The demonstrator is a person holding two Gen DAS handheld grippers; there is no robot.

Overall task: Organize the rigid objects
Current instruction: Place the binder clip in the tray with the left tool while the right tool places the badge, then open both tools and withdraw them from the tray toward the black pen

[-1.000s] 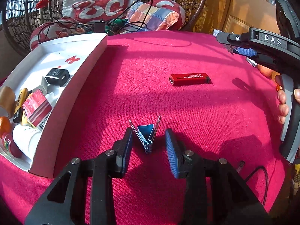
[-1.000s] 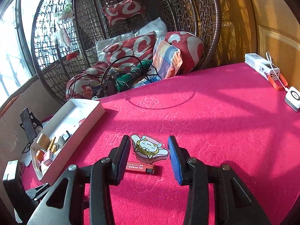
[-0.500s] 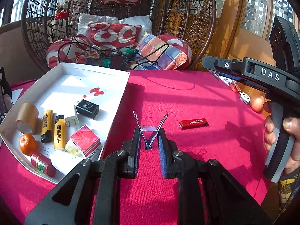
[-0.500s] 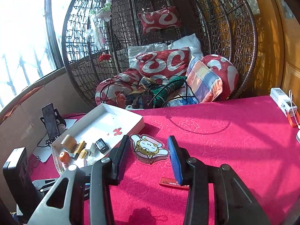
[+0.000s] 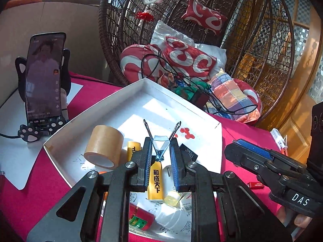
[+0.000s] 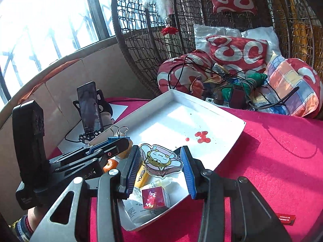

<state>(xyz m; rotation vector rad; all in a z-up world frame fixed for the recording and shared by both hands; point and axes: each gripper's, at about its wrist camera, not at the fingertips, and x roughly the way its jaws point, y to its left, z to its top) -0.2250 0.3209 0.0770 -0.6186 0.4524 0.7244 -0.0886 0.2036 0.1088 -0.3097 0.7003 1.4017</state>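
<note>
Left gripper (image 5: 160, 157) pinches a binder clip (image 5: 160, 144); right gripper (image 6: 160, 166) pinches a cartoon charm (image 6: 159, 160); beneath both, the crowded white tray (image 5: 141, 88).

1. A phone (image 5: 44, 74) stands upright in a black cat-shaped holder (image 5: 30, 134) with white paw prints, near the far left edge of the desk (image 6: 282, 161), which has a pink cloth.
2. A white paper sheet (image 5: 12, 121) lies under the holder.
3. Behind the far edge of the desk is a wicker hanging chair (image 6: 201, 10), filled with red-and-white cushions (image 6: 238, 53) and a checked pillow (image 6: 290, 84).
4. Black cables (image 5: 161, 64) lie tangled over the cushions.
</note>
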